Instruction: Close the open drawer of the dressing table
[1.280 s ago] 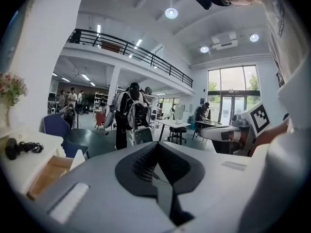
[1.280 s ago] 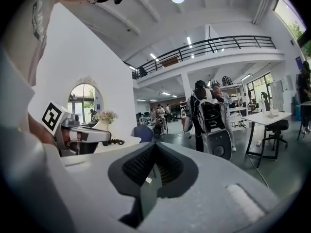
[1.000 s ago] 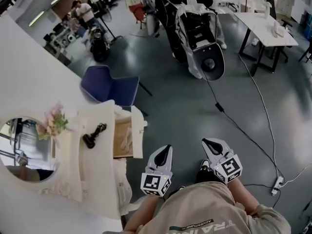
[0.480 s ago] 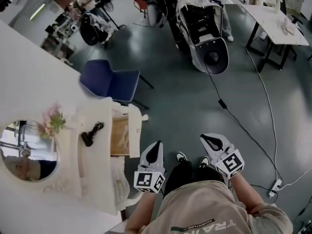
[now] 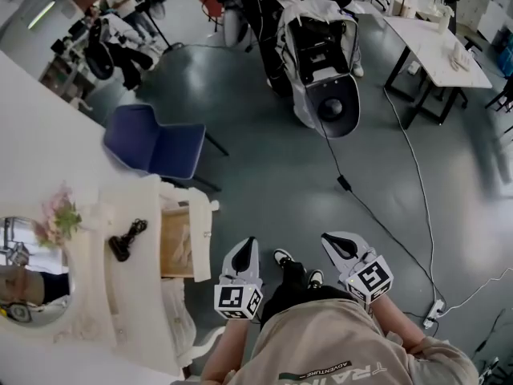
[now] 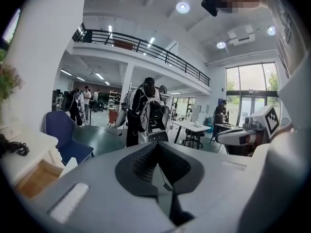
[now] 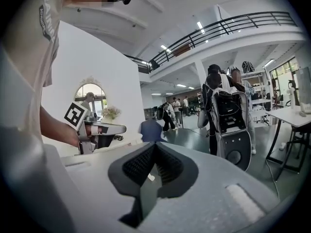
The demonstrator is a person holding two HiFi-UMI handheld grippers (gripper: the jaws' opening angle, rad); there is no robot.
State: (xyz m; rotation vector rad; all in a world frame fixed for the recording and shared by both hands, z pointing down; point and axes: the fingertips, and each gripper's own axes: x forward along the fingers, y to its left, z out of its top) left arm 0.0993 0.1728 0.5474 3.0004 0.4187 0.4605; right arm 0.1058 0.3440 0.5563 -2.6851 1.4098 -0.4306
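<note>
Dressing surface point(image 5: 144, 311) is sitting at head view's left, with a blue chair point(image 5: 156, 147) beyond it. Its drawer point(image 5: 178, 243) is standing pulled out (wooden inside showing). Left tool point(image 5: 248, 243) is hovering near the drawer front, not touching; right tool point(image 5: 333, 239) is hovering well apart. Both are showing jaws pressed together, gripping nothing.

Glossy grey floor point(image 5: 264, 175), blue chair point(image 5: 152, 144), white table point(image 5: 437, 42)

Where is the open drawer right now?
Head view, left side: the open wood-lined drawer juts from the white dressing table, just left of the left claw, below the blue chair.
</note>
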